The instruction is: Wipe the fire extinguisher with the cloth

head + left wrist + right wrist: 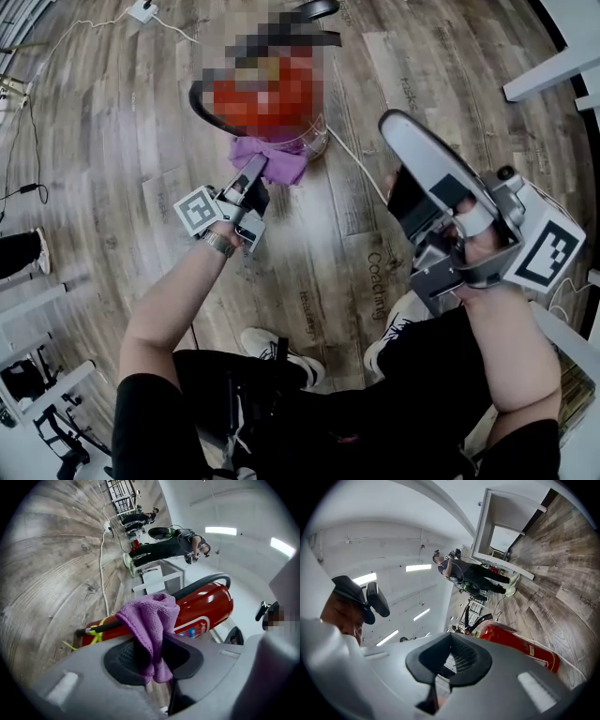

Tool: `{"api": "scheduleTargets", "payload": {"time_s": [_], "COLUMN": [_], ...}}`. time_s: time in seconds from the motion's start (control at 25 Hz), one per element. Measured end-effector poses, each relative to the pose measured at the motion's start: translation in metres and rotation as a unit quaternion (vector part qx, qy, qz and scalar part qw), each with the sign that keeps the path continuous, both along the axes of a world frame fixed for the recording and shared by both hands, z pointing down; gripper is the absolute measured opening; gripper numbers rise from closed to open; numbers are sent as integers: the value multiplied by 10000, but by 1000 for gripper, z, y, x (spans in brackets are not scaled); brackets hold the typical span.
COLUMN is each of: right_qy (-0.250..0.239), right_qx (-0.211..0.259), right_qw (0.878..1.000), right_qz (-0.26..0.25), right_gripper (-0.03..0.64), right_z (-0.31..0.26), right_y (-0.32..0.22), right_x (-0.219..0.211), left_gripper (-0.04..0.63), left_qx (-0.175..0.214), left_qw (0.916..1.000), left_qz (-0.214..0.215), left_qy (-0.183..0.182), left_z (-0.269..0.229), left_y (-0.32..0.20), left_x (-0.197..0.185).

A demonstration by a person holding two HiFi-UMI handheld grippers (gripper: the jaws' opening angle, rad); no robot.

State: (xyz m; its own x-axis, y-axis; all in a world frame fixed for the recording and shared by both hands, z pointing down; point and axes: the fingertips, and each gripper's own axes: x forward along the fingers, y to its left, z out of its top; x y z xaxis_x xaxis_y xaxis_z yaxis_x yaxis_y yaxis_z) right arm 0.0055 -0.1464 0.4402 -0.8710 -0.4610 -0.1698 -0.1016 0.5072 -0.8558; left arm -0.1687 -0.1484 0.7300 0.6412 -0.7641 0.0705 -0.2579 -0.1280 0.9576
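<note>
Left gripper (253,173) jaws clamp cloth (150,618); right gripper (449,660) jaws together.

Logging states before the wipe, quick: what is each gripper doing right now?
Left gripper: closed on the cloth.
Right gripper: closed, empty.

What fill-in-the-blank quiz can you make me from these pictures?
The left gripper is shut on a ___ cloth.
The fire extinguisher beside the cloth has a ___ body.
Between the right gripper's jaws there is ___.
The floor is made of ___ planks.
Missing words: purple; red; nothing; wooden.
</note>
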Motion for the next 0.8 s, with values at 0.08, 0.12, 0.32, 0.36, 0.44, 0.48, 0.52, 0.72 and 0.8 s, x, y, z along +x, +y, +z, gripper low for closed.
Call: {"api": "scheduleTargets", "payload": {"time_s": [0.08,0.12,0.32,0.36,0.44,0.48,0.52,0.72,0.8], "right_qy": [-2,-4,12,18,28,28,24,-9,-4], "right_qx": [-14,-17,-18,-27,-29,-27,-25,7,13], "right_qw": [10000,10000,10000,10000,10000,10000,10000,10000,10000], "right_qz": [-13,-14,13,12,5,2,2,-47,-64], "right_gripper": [3,3,3,3,3,3,3,3,3], "right_z": [1,1,2,2,2,2,2,0,-1], "right_y": [1,1,-1,-1,-1,-1,-1,1,2], "right_x": [0,1,5,6,7,8,8,5,5], "left_gripper": [91,91,91,94,92,98,98,94,87], "left_qx": [-254,-398,-1058,-1119,-1120,-1102,-1095,-1158,-1120], "left_qw": [9994,9985,9888,9873,9857,9849,9841,9837,9855], "left_qz": [-85,-130,-458,-605,-908,-1002,-1054,-1005,-902], "left_qy": [-208,-348,-952,-951,-871,-880,-915,-938,-904], "left_z": [35,53,123,130,135,135,136,135,129], "left_y": [1,2,11,12,11,11,11,13,13], "left_x": [-2,-3,-7,-7,-7,-7,-7,-7,-6]}}
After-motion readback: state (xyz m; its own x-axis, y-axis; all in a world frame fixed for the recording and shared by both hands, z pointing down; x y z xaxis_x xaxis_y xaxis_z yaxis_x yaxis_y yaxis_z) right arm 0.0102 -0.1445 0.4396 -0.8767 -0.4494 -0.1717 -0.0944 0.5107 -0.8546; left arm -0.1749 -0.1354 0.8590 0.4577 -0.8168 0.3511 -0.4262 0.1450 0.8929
